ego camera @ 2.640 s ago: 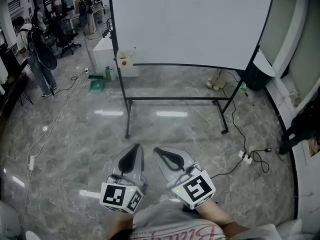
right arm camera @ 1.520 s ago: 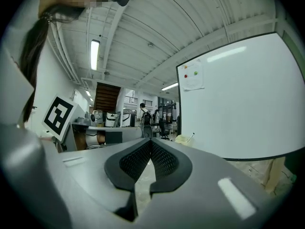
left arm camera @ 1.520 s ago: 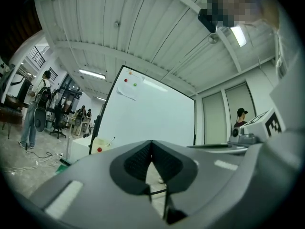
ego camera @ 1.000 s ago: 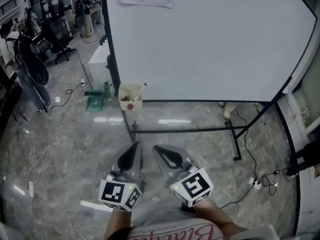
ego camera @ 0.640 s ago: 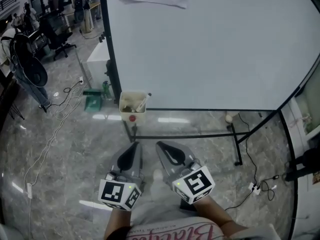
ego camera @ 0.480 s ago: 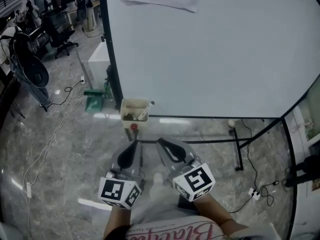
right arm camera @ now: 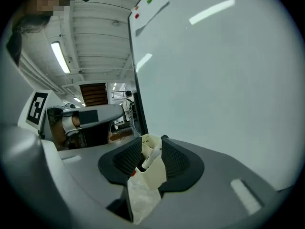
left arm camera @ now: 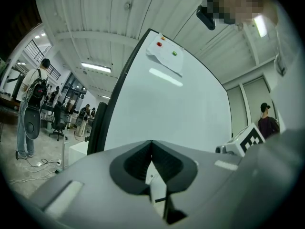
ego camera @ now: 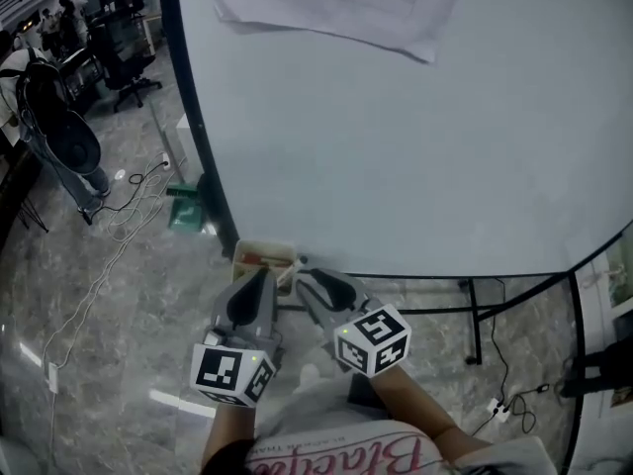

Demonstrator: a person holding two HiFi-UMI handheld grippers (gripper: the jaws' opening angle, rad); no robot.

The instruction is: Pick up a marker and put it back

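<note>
A cream marker box (ego camera: 259, 257) hangs at the lower left corner of the whiteboard (ego camera: 415, 137). A white marker (right arm camera: 150, 158) stands slanted in the box (right arm camera: 153, 171). My right gripper (ego camera: 305, 279) points at the box from just in front; its jaws are opening, and box and marker show through the gap (right arm camera: 152, 149) with the pads touching nothing. My left gripper (ego camera: 262, 279) hovers beside it to the left. Its jaws (left arm camera: 151, 149) are shut and empty, aimed at the board's left edge.
The board's black frame (ego camera: 203, 166) and stand legs (ego camera: 473, 315) are close ahead. A paper sheet (ego camera: 336, 3) is pinned near the board's top. Cables (ego camera: 109, 236) trail over the marble floor at left. A person with a backpack (ego camera: 54, 127) stands at far left.
The view and both grippers have closed in on the whiteboard, so the marker box now lies right at the gripper tips. The right jaws have parted.
</note>
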